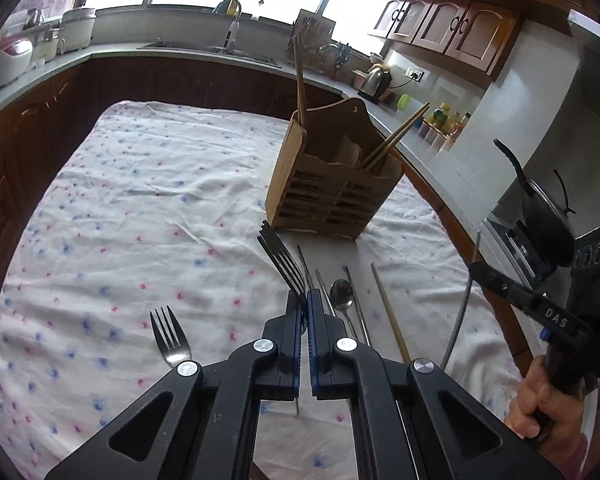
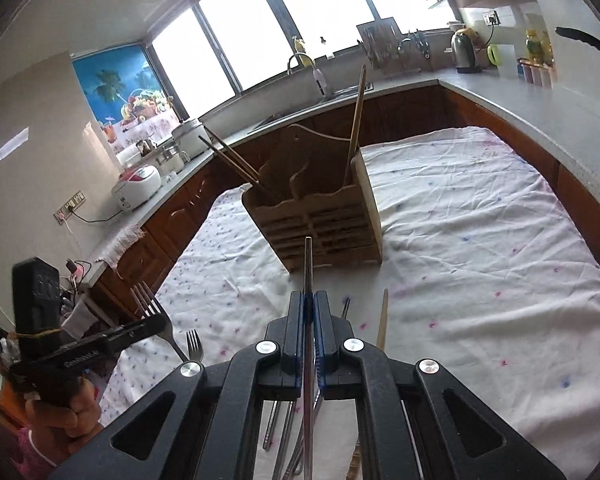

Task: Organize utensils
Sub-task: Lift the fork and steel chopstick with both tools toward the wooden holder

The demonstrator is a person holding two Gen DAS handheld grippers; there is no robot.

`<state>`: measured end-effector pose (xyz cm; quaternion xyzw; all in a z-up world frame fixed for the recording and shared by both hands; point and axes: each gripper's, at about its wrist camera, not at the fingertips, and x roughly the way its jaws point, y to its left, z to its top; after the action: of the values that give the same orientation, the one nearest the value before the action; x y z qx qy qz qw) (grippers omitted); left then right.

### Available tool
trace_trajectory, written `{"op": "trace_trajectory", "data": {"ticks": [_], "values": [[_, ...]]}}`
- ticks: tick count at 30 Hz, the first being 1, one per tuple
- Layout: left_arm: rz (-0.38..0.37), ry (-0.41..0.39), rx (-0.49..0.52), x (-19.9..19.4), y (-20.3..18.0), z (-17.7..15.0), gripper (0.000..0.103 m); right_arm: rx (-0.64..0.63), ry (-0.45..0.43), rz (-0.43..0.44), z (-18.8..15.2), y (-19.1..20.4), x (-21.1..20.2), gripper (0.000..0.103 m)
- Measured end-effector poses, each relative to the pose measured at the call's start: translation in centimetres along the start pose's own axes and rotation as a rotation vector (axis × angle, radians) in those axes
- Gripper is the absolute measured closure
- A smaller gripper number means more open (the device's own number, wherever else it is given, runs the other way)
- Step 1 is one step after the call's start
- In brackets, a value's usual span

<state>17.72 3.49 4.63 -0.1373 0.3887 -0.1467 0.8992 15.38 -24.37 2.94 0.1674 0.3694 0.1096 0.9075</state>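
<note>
My left gripper (image 1: 304, 300) is shut on a metal fork (image 1: 280, 258), tines pointing up and away toward the wooden utensil holder (image 1: 332, 184). My right gripper (image 2: 308, 304) is shut on a metal chopstick (image 2: 308, 268) that points at the holder (image 2: 320, 220). The holder stands on the flowered tablecloth (image 1: 140, 200) and has wooden chopsticks (image 1: 396, 136) in it. A second fork (image 1: 170, 338), a spoon (image 1: 342, 294), metal chopsticks and a wooden chopstick (image 1: 390, 312) lie on the cloth near me.
The right gripper's body and the hand holding it show in the left wrist view (image 1: 540, 312); the left gripper shows in the right wrist view (image 2: 100, 344). Kitchen counters with a sink (image 1: 228, 46), rice cooker (image 1: 4, 60) and kettle (image 1: 374, 80) surround the table.
</note>
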Motion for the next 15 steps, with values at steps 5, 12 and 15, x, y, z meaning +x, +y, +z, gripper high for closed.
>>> {"op": "trace_trajectory", "data": {"ticks": [5,12,15], "values": [[-0.009,-0.009,-0.009,-0.2,-0.2,0.2,0.102,0.022,-0.043,0.012,0.6,-0.4,-1.2,0.098],[-0.032,-0.081,0.016,-1.6,-1.0,1.2,0.102,0.022,-0.140,-0.011,2.5,-0.7,-2.5,0.098],[-0.046,-0.120,0.023,-2.2,-1.1,1.7,0.102,0.033,-0.183,-0.015,3.6,-1.1,-2.8,0.098]]}}
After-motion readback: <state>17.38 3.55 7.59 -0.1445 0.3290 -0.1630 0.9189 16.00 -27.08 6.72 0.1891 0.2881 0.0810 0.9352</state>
